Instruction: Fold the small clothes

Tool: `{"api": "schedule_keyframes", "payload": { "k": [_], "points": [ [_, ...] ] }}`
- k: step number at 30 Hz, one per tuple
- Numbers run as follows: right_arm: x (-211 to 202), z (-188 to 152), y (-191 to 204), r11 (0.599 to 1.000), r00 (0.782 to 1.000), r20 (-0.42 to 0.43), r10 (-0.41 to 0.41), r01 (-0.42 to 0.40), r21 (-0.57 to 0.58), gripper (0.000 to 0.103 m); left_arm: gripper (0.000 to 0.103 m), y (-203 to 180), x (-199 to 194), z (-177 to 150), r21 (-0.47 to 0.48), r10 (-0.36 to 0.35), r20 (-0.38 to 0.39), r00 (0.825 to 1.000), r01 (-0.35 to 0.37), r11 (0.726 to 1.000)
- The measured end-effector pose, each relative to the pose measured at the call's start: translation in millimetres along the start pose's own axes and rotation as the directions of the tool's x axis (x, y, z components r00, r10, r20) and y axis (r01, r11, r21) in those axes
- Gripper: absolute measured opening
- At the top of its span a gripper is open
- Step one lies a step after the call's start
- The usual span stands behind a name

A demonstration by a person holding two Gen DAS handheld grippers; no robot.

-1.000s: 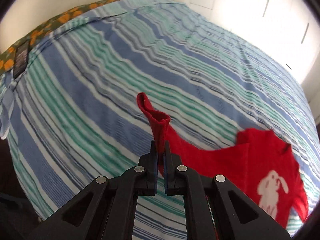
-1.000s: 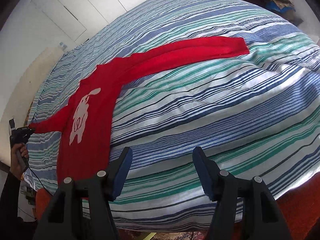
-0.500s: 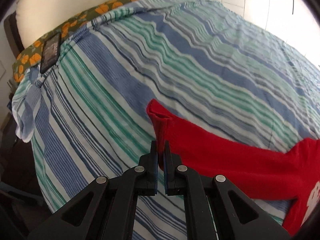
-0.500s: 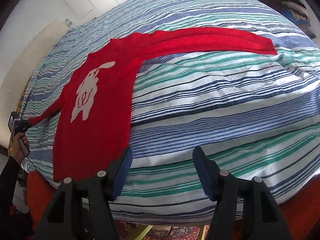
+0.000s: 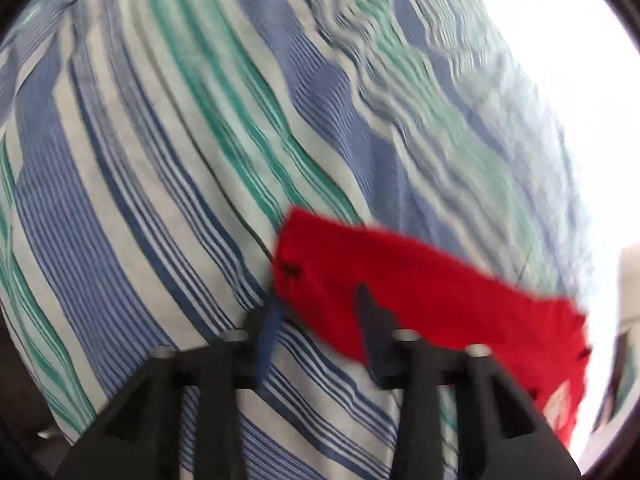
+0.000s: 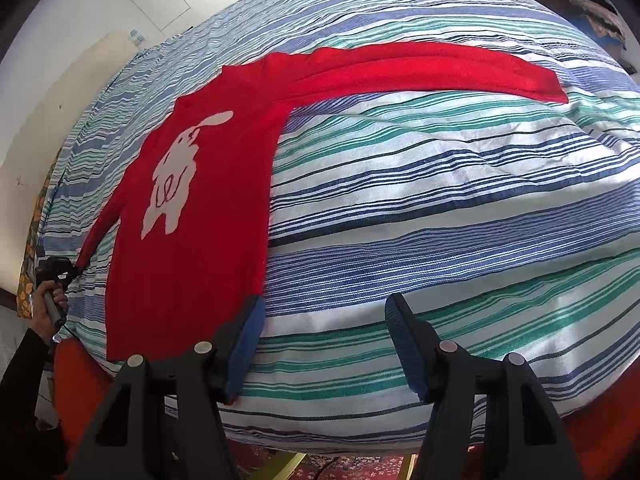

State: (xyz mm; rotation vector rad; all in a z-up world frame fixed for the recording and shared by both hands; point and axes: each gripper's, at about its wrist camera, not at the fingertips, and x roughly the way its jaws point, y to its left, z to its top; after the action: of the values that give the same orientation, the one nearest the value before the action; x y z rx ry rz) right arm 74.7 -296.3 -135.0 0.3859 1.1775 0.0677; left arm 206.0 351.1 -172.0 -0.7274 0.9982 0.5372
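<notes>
A small red sweater [image 6: 208, 216] with a white rabbit print lies flat on the striped bedcover [image 6: 440, 184], both long sleeves spread out. In the blurred left wrist view its left sleeve cuff [image 5: 320, 256] lies flat on the cover. My left gripper [image 5: 318, 304] is open, its fingers apart just at the cuff's near edge, holding nothing. It also shows small in the right wrist view [image 6: 60, 270] at the sleeve end. My right gripper [image 6: 324, 308] is open and empty, hovering at the sweater's hem corner near the bed's front edge.
The other sleeve [image 6: 460, 72] reaches far right across the bed. A patterned pillow edge [image 6: 34, 236] lies at the left side. White cupboard doors [image 6: 132, 4] stand behind the bed. An orange-red rug [image 6: 600, 420] lies below the bed's front edge.
My left gripper has opened and let go of the sleeve cuff, which now lies flat. The right gripper has moved closer to the sweater's hem, still open.
</notes>
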Motion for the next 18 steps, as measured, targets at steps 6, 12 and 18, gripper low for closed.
{"api": "schedule_keyframes", "payload": {
  "k": [6, 12, 18],
  "points": [
    [11.1, -0.3, 3.0, 1.0, 0.999, -0.032, 0.006, -0.006, 0.005, 0.062, 0.048, -16.3, 22.5, 5.2, 0.111, 0.011, -0.082, 0.997, -0.002, 0.994],
    [8.0, -0.5, 14.1, 1.0, 1.0, -0.02, -0.004, 0.004, -0.031, 0.062, 0.004, -33.7, 32.6, 0.9, 0.164, 0.158, -0.011, 0.987, -0.154, 0.974],
    [3.6, 0.5, 3.9, 1.0, 1.0, -0.01, -0.022, 0.022, -0.004, 0.062, 0.004, -32.1, 45.0, 0.3, 0.164, 0.34, 0.03, 0.94, -0.34, 0.926]
  ]
}}
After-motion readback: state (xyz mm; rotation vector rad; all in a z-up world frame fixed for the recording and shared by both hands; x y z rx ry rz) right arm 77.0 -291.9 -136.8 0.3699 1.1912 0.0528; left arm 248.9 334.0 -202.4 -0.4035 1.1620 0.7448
